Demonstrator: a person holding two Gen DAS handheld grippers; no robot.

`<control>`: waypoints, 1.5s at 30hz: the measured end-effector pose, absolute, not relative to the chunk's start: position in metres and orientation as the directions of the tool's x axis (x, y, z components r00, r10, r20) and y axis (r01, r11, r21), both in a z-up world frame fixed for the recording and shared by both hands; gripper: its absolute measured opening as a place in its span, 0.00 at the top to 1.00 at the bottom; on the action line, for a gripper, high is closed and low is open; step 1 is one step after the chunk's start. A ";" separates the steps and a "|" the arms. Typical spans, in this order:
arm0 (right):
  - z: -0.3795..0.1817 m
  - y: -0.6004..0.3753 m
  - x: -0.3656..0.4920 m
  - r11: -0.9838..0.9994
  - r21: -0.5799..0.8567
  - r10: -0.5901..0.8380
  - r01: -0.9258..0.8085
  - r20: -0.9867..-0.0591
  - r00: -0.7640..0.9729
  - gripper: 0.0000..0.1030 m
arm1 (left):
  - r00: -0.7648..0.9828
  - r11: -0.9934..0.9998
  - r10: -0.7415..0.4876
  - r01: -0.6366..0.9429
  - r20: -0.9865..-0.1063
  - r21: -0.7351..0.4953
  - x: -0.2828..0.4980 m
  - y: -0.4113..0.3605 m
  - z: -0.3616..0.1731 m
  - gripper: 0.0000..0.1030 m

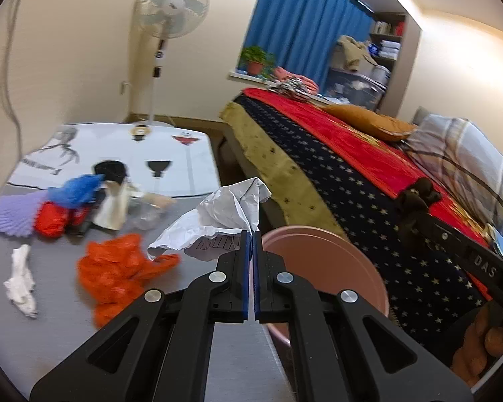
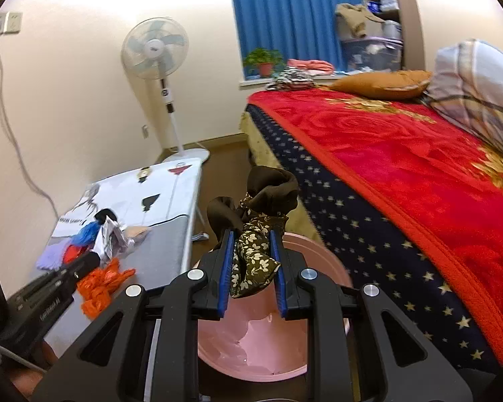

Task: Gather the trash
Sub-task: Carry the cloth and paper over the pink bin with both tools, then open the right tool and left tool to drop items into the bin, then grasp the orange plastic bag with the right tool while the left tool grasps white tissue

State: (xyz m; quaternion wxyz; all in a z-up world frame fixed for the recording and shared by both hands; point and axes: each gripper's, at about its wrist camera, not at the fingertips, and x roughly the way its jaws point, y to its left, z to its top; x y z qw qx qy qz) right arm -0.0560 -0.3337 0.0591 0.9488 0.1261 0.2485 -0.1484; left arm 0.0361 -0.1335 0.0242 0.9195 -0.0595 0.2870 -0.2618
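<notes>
Left wrist view.
- Step in hand (judged): carry phase; both pieces already picked up, headed for the bin.
- Left tongs (image 1: 252, 234): clamped tight on one corner of a crumpled white paper (image 1: 218, 216). Paper stood up and fanned toward 10 o'clock from the tips, clear of the tabletop (image 1: 191, 301).
- Pink bin (image 1: 335, 261): just beside the tips at 3–4 o'clock, rim lower than the paper, mouth open.
- Still on tabletop: orange plastic bag (image 1: 117, 274) at 8 o'clock of the tips, near; white tissue wad (image 1: 21, 281) further out at 9 o'clock; mixed heap w/ blue bag (image 1: 77, 189) at 10 o'clock.
- Bed (image 1: 369, 174) at 2 o'clock, beyond the bin.
- Next move (judged): swing paper toward 3 o'clock till over the bin mouth, then let go; paper is light and wide, may catch the rim.

Right wrist view.
- Right tongs (image 2: 251, 254): narrow gap, pinched on a dark floral cloth scrap (image 2: 255, 254); brown end bunched above the tips at 12 o'clock, short tail hung below at 6 o'clock.
- Bin seen directly under the tongs at 6 o'clock, some pale scraps in its bottom; the rest of the interior was hidden behind the tongs.
- Left tongs' body entered at 9 o'clock, over the tabletop.
- Next move (judged): this one sat over the bin already; release only, maybe lower a bit first.
</notes>
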 end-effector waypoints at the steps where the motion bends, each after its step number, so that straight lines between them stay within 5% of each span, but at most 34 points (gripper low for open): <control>1: 0.058 -0.336 -0.056 0.922 0.164 -0.225 0.352 -0.511 0.829 0.79 | 0.689 0.848 -0.527 0.461 -0.498 -0.260 0.034 -0.139 0.023 0.99; 24: 0.039 -0.355 -0.038 0.893 0.164 -0.265 0.420 -0.562 0.784 0.78 | 0.550 0.766 -0.622 0.575 -0.556 -0.288 0.042 -0.201 -0.011 0.99; 26: 0.038 -0.356 -0.037 0.889 0.161 -0.273 0.428 -0.565 0.779 0.74 | 0.543 0.760 -0.630 0.578 -0.556 -0.297 0.042 -0.202 -0.012 0.99; 30: 0.037 -0.356 -0.037 0.879 0.151 -0.298 0.451 -0.564 0.770 0.51 | 0.503 0.745 -0.649 0.575 -0.571 -0.338 0.048 -0.203 -0.018 0.90; 32: 0.037 -0.355 -0.037 0.880 0.144 -0.302 0.452 -0.564 0.768 0.49 | 0.509 0.758 -0.636 0.556 -0.580 -0.343 0.051 -0.200 -0.021 0.78; 45: 0.037 -0.339 -0.036 0.904 0.148 -0.263 0.401 -0.547 0.795 0.49 | 0.608 0.822 -0.564 0.478 -0.558 -0.310 0.050 -0.160 -0.012 0.78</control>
